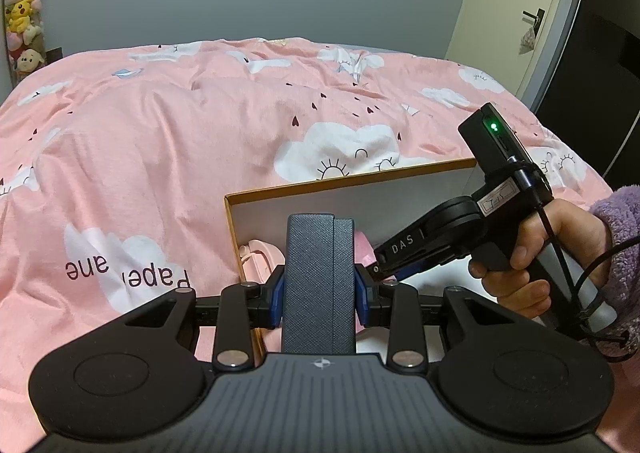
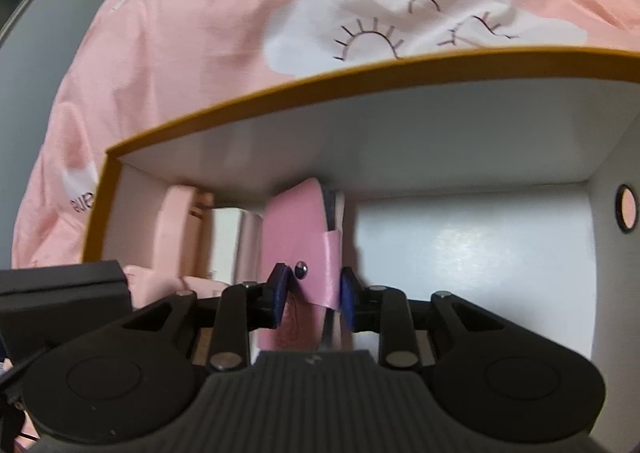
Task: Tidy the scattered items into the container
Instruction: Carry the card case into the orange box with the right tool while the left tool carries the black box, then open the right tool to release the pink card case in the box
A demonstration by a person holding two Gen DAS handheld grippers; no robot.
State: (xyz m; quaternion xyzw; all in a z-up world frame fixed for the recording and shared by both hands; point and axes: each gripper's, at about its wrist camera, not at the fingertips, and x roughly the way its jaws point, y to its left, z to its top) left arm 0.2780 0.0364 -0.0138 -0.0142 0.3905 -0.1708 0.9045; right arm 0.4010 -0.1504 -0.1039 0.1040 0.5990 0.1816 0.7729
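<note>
An orange-rimmed cardboard box (image 1: pixel 348 179) with white inner walls lies on the bed. My left gripper (image 1: pixel 320 293) is shut on a dark blue-grey textured case (image 1: pixel 316 265), held upright over the box's near left corner. My right gripper (image 2: pixel 312 289) reaches down inside the box (image 2: pixel 280 89). A pink snap-strap wallet (image 2: pixel 296 229) stands on edge between its blue pads (image 2: pixel 280 285), which sit slightly apart from it, so this gripper is open. In the left wrist view the right gripper (image 1: pixel 378 267) comes in from the right, held by a hand (image 1: pixel 532 253).
Inside the box, a pale pink item (image 2: pixel 176 221) and a white block (image 2: pixel 228 237) lie along the left wall. The pink cloud-print quilt (image 1: pixel 160 157) covers the bed around it. A grey wall, plush toys (image 1: pixel 22 13) and a door (image 1: pixel 516 13) lie behind.
</note>
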